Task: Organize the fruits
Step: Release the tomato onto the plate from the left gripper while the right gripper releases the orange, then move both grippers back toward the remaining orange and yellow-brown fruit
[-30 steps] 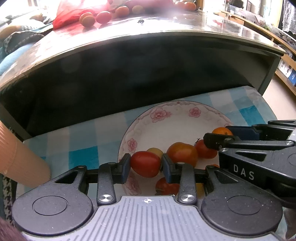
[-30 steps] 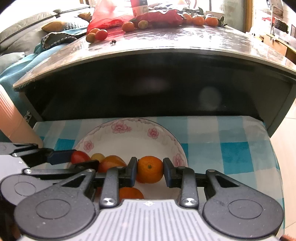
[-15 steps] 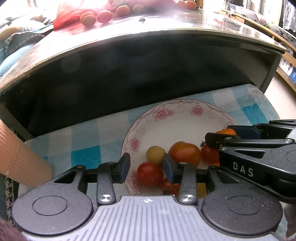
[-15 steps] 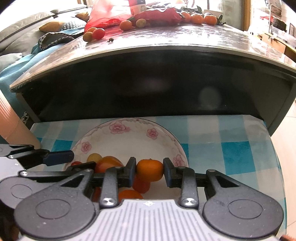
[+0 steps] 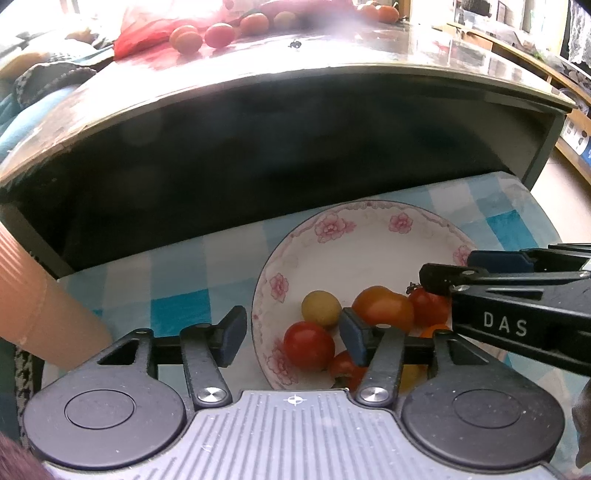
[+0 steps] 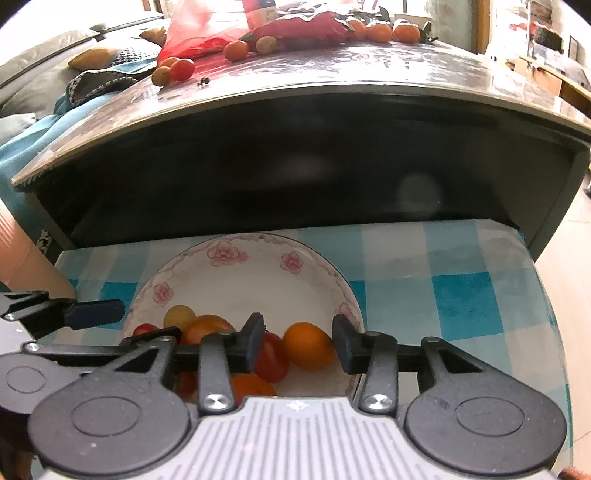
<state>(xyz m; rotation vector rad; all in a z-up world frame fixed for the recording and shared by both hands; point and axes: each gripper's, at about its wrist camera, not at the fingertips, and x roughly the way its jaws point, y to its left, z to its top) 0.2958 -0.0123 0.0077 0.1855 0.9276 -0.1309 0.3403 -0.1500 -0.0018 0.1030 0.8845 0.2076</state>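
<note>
Both grippers let go over the flowered plate!

The left gripper (image 5: 291, 334) has just been opening its jaws; the red tomato (image 5: 308, 345) lies free between them on the plate (image 5: 332, 236), touching neither pad. The right gripper (image 6: 298, 341) has just been widening too, and the orange fruit (image 6: 308, 345) sits loose in the gap, down in the plate beside a red one. A yellow tomato (image 5: 320, 308) and an orange-red tomato (image 5: 382, 308) rest there as well. More fruit (image 6: 177, 70) waits up on the glossy tabletop (image 6: 369, 70), near a red bag (image 6: 199, 33).
</note>
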